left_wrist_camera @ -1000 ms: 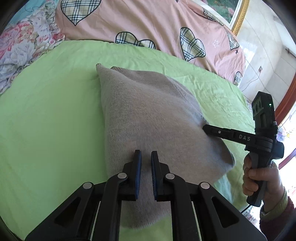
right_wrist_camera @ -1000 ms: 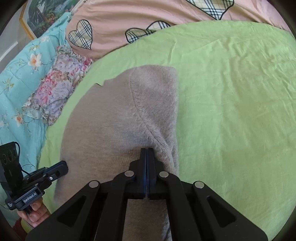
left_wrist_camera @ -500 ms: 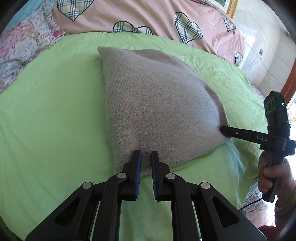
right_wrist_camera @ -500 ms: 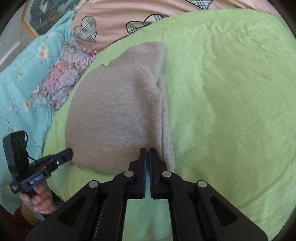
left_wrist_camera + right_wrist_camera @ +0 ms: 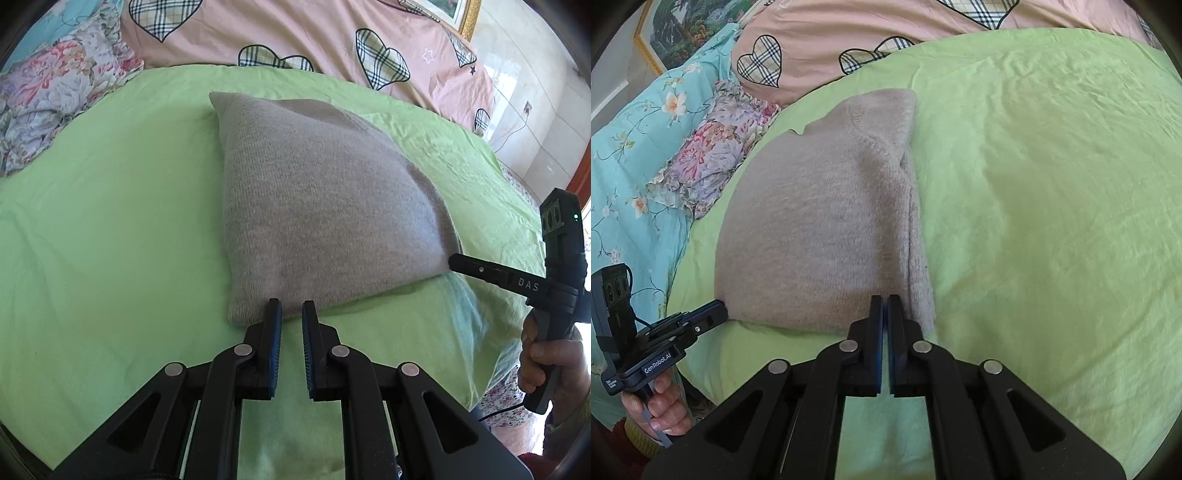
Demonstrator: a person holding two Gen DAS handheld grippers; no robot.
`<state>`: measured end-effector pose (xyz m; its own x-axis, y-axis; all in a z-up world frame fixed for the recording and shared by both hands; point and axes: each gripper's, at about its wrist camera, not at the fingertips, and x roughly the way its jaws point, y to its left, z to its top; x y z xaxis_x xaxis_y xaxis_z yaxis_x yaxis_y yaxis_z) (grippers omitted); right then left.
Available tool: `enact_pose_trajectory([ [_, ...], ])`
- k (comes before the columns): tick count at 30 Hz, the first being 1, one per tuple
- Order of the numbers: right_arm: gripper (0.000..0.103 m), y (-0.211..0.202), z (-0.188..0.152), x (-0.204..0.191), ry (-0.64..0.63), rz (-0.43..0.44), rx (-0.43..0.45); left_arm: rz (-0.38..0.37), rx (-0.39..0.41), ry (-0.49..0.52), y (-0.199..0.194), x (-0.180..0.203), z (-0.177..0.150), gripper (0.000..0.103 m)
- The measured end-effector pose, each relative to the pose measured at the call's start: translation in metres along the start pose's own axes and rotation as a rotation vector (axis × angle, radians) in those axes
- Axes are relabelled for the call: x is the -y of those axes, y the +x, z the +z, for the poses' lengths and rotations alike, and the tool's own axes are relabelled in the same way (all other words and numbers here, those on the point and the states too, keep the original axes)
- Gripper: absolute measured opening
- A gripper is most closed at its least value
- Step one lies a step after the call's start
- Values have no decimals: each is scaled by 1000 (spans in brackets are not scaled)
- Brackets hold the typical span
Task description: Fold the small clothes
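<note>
A grey-beige knitted sweater [image 5: 325, 206] lies folded on the green bedsheet [image 5: 110, 229]; it also shows in the right wrist view [image 5: 820, 229]. My left gripper [image 5: 291, 308] sits at the sweater's near edge, jaws slightly apart with a thin fold of knit between the tips. It also shows in the right wrist view [image 5: 716, 314], touching the near left corner. My right gripper [image 5: 885, 301] is shut on the sweater's near right edge. In the left wrist view the right gripper [image 5: 456, 260] pinches the right corner.
A pink quilt with plaid hearts [image 5: 295, 37] lies across the far side of the bed. A floral pillow [image 5: 713, 147] and a turquoise floral cover [image 5: 635, 147] lie to the left. The bed's edge drops off on the right [image 5: 517, 369].
Both grippers pulled the sweater's near edge toward me and down; the raised fold has been laid flat on the sheet. The right gripper's tip moved from mid-sweater to its corner.
</note>
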<state>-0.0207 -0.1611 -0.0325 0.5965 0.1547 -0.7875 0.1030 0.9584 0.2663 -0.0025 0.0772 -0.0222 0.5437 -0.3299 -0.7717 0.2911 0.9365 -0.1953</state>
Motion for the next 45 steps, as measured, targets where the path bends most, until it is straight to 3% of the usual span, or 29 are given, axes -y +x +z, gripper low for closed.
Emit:
enact_pose_trajectory([
  [4, 4, -15, -10, -13, -22, -4, 6, 40, -12, -12, -12, 0, -11, 21],
  [6, 4, -22, -16, -19, -31, 6, 5, 56, -9, -20, -19, 1, -16, 31],
  [8, 7, -27, -22, -23, -37, 8, 1, 84, -10, -30, -24, 4, -21, 49],
  [10, 27, -33, -29, -24, -36, 3, 5, 105, -9, -32, -28, 7, -26, 55],
  [11, 49, -36, -32, -25, -30, -4, 8, 118, -10, -29, -29, 9, -29, 55],
  [12, 58, -39, -37, -26, -24, -9, 16, 124, -10, -24, -30, 10, -30, 56],
  [16, 58, -48, -50, -33, -38, -5, 14, 143, 0, 4, -36, 16, -34, 63],
  [19, 64, -50, -56, -38, -54, -21, 13, 169, 8, 8, -40, 18, -36, 84],
  [27, 78, -49, -51, -44, -99, -35, 16, 239, -6, -44, -45, 8, -38, 84],
  [32, 83, -41, -46, -44, -101, -19, 6, 304, -45, -20, -42, 8, -40, 84],
  [45, 88, -33, -33, -39, -105, -27, 6, 315, -46, 57, -30, 22, -20, 86],
])
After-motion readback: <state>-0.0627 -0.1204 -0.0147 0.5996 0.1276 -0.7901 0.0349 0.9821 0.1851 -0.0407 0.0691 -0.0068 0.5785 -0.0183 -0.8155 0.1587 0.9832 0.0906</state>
